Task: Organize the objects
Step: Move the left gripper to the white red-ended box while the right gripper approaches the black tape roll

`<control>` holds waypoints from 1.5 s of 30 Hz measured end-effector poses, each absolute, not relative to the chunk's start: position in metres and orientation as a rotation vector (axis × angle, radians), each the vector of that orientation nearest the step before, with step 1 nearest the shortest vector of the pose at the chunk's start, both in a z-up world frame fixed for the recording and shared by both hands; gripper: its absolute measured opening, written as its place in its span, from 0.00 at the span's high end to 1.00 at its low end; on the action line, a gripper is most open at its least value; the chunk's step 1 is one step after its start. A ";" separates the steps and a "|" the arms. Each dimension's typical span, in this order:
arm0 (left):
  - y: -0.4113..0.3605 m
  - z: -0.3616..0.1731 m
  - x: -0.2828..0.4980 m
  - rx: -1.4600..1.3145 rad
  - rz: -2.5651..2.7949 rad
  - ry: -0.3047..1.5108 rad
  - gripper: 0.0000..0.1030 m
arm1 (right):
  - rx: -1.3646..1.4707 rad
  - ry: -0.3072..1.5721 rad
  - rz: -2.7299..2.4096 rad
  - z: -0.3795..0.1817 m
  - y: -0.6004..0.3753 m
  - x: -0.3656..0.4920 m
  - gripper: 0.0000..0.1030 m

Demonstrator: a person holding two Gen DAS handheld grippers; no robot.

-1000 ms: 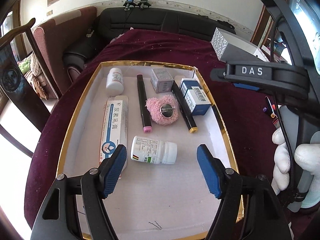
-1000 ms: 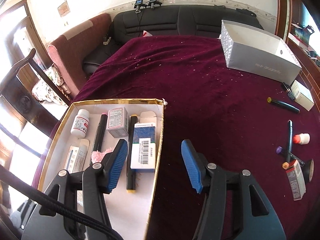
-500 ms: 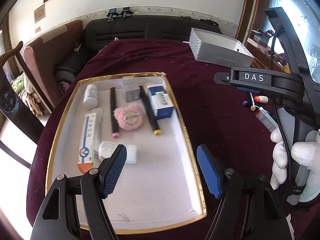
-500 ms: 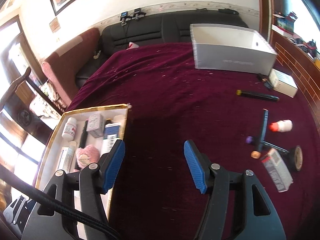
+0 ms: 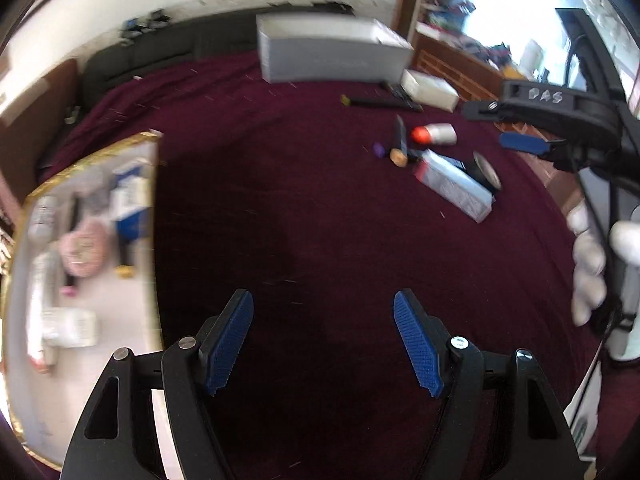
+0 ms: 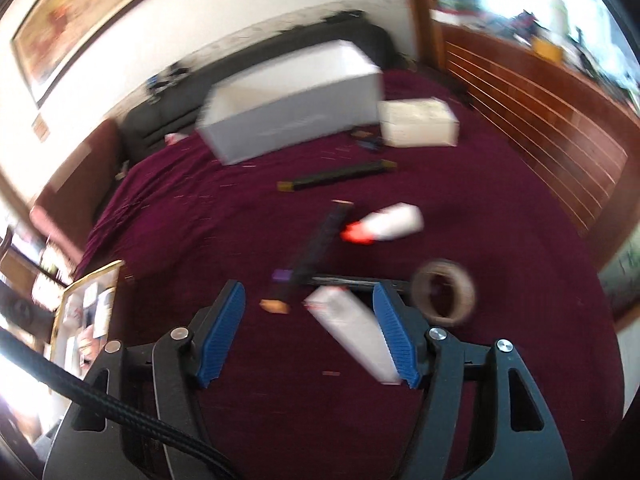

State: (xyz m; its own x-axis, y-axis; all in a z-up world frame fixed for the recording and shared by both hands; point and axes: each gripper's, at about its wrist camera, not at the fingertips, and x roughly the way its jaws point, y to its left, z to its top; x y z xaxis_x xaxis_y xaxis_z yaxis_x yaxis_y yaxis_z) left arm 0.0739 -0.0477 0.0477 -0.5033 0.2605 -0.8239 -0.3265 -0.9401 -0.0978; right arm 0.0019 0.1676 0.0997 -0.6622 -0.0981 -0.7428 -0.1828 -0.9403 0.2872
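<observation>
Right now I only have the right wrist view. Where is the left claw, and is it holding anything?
Observer: The left claw is open and empty, over bare maroon cloth just right of the gold-rimmed tray.
Operator: What's in that tray? I only see a sliver of it.
Observer: It's blurred, but a blue box, a pink puff and a white bottle lie inside, with bare white floor at the near end.
</observation>
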 end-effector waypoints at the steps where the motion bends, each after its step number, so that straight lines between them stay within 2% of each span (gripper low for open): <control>1: -0.042 0.042 0.072 -1.343 2.443 0.098 0.35 | -1.282 0.570 2.745 0.094 0.182 0.004 0.36; 9: -0.033 0.013 0.068 -1.368 2.472 0.149 0.35 | -1.407 0.770 2.801 0.073 0.199 -0.006 0.36; 12: -0.030 0.011 0.070 -1.347 2.481 0.171 0.28 | -1.462 0.733 2.843 0.069 0.184 -0.016 0.36; 14: -0.026 0.010 0.071 -1.344 2.486 0.207 0.27 | -1.497 0.692 2.843 0.065 0.178 -0.021 0.36; 18: -0.027 0.009 0.069 -1.339 2.470 0.166 0.20 | -1.576 0.635 2.783 0.050 0.168 -0.036 0.36; 20: -0.030 0.010 0.070 -1.335 2.456 0.147 0.18 | -1.703 0.731 2.791 0.040 0.156 -0.036 0.36; 22: -0.030 0.010 0.068 -1.334 2.447 0.141 0.14 | -1.876 0.941 2.836 0.035 0.140 -0.031 0.36; 24: -0.028 0.009 0.068 -1.333 2.437 0.144 0.12 | -1.901 0.979 2.897 0.042 0.131 -0.024 0.36; 35: -0.027 0.009 0.068 -1.328 2.427 0.144 0.09 | -1.390 0.628 2.837 0.076 0.194 0.010 0.33; 45: -0.023 0.007 0.067 -1.339 2.425 0.182 0.04 | -1.420 0.113 2.797 0.060 0.179 0.004 0.33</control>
